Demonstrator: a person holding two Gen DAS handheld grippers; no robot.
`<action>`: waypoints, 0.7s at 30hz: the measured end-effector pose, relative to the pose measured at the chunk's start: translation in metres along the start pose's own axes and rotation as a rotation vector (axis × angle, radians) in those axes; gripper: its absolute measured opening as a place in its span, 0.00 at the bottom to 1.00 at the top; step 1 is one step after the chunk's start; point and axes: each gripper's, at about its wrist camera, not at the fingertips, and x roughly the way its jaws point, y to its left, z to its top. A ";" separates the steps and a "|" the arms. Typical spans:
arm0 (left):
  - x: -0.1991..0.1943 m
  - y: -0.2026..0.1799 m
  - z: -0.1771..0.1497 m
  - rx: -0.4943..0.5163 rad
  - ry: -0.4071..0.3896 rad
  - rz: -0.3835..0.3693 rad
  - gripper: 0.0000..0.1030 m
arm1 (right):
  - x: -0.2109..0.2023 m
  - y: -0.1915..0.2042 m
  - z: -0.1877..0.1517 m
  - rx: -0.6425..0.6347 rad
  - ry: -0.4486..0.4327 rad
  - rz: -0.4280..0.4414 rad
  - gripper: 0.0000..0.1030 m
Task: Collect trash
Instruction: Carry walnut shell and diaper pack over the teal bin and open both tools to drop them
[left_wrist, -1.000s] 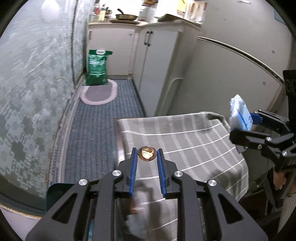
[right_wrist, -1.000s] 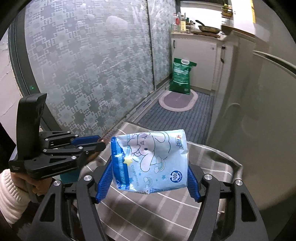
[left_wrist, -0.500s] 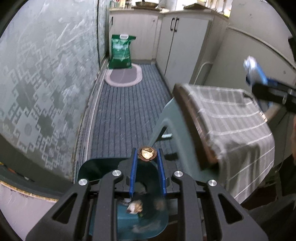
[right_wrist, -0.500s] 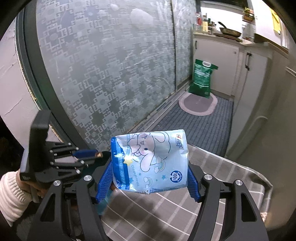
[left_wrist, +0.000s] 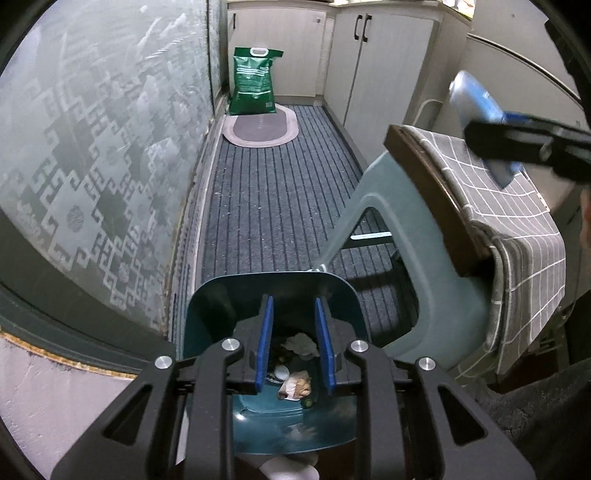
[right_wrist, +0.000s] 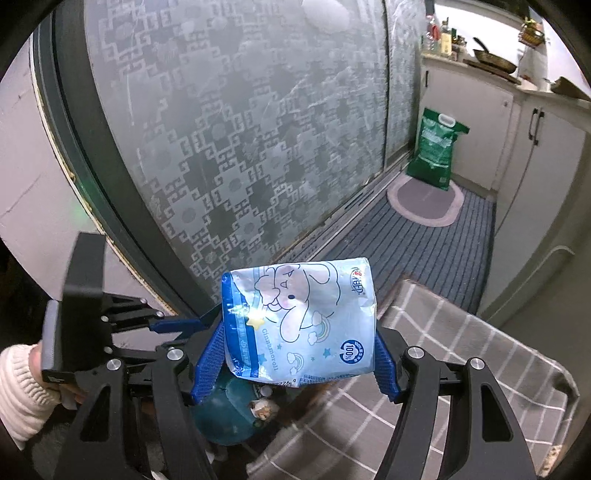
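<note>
The left gripper (left_wrist: 294, 341) hangs over the teal bin (left_wrist: 207, 306), its narrow jaws opening with nothing between them; scraps (left_wrist: 295, 382) lie below. The right gripper (right_wrist: 299, 354) clamps the blue tissue packet (right_wrist: 297, 321), with the bin down and to its left, probably not directly beneath. Released from here, the light packet could clip the rim or land on the checked cloth (right_wrist: 461, 343).
</note>
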 end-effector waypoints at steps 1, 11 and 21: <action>-0.002 0.003 0.000 -0.004 -0.004 0.000 0.24 | 0.005 0.002 0.000 -0.002 0.010 0.000 0.67; -0.037 0.021 -0.004 -0.045 -0.084 -0.002 0.24 | 0.060 0.037 -0.002 -0.044 0.127 0.017 0.67; -0.069 0.040 -0.006 -0.090 -0.156 -0.006 0.23 | 0.118 0.065 -0.017 -0.083 0.262 0.023 0.67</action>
